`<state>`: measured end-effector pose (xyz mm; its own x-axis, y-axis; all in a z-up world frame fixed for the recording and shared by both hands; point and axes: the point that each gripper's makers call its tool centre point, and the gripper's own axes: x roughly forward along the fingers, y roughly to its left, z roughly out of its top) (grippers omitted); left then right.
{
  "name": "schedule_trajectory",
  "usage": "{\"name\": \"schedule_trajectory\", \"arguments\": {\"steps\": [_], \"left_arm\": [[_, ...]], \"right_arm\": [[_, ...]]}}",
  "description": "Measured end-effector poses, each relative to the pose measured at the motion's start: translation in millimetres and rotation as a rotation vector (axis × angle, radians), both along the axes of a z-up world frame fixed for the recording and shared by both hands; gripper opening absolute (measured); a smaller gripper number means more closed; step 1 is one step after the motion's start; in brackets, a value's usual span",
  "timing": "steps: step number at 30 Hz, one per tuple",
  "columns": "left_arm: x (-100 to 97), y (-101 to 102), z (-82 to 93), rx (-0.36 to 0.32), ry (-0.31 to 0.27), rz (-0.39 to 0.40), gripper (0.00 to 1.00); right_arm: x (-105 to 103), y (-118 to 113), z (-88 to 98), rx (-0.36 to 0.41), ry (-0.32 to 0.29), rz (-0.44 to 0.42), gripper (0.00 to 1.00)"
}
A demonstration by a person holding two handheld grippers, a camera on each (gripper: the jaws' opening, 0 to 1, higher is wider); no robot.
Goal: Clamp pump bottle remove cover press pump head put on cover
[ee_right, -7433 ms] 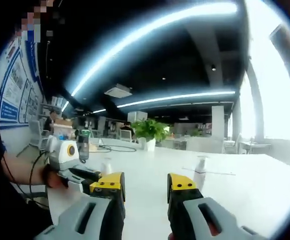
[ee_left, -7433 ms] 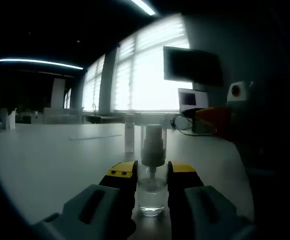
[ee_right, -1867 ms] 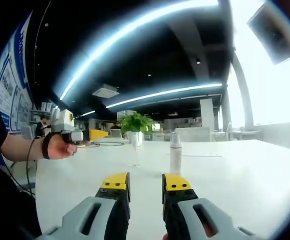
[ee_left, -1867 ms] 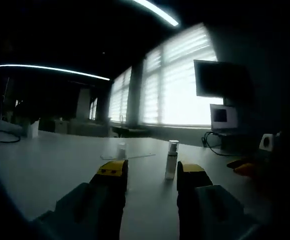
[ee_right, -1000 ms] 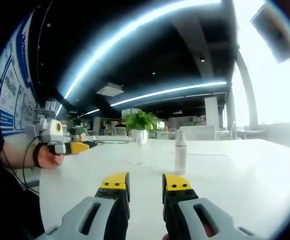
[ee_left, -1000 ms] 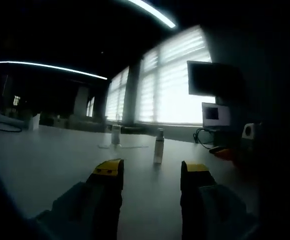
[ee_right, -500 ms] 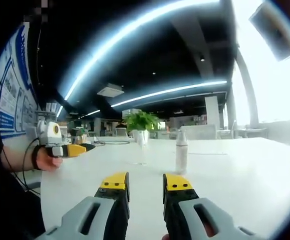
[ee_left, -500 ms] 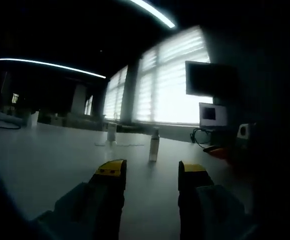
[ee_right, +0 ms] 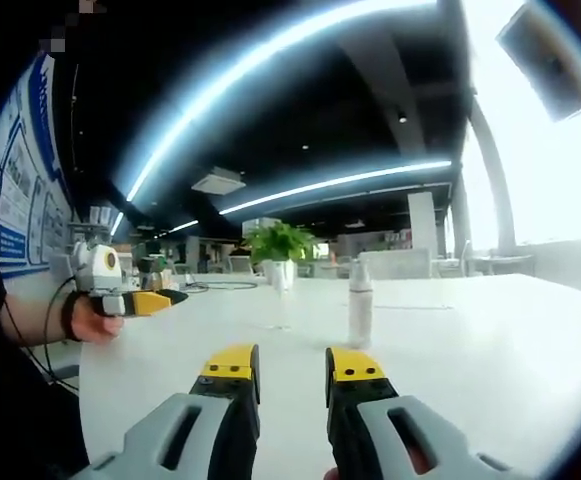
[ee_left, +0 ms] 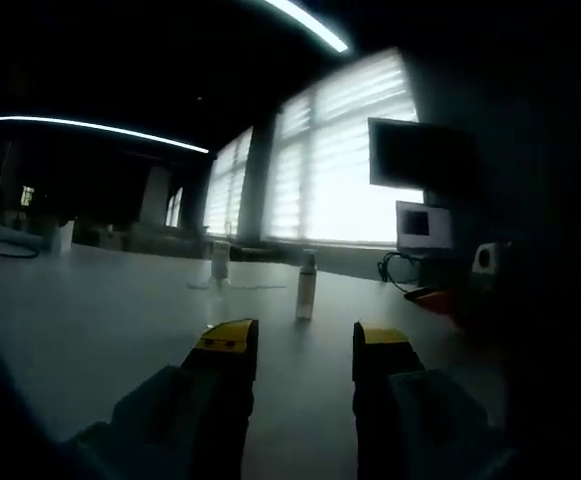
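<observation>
Bottle [ee_right: 359, 302] stands upright on the white table [ee_right: 490, 350], cover [ee_left: 220, 262] apart beside it. Left gripper [ee_left: 297, 345] and right gripper [ee_right: 293, 363] hover short, fingers apart, empty.

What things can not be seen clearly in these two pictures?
- Pump bottle, right gripper view: too small and far away to tell whether its cover is on.
- Same bottle, left gripper view: a dark shape against bright windows; its liquid level is unreadable.
- Small clear object behind it, left gripper view: too blurred to identify.
- Left tongs, right gripper view: too small to judge their gap.
- Wall posters, right gripper view: cut off by the edge, text unreadable.
</observation>
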<state>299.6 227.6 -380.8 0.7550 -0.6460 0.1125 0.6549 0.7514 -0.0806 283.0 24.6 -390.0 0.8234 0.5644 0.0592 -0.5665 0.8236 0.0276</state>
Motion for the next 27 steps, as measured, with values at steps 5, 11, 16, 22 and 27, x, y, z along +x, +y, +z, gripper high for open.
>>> {"name": "schedule_trajectory", "arguments": {"steps": [5,11,16,22,27], "left_arm": [[3.1,-2,-0.8,0.025,0.003,0.021,0.32],[15.0,-16,14.4,0.006,0.004,0.033,0.31],[31.7,-29,16.1,0.011,0.003,0.043,0.31],[54.4,-44,17.4,-0.021,0.023,0.042,0.31],[73.1,-58,19.2,-0.021,0.021,0.029,0.31]], "right_arm": [[-1,0,1.1,0.005,-0.004,-0.006,0.21],[2,-3,-0.3,-0.002,-0.004,-0.013,0.21],[1,-3,1.7,0.007,-0.011,-0.015,0.21],[2,-4,0.4,0.002,-0.007,-0.013,0.21],[2,-5,1.0,0.004,-0.009,-0.014,0.21]]}}
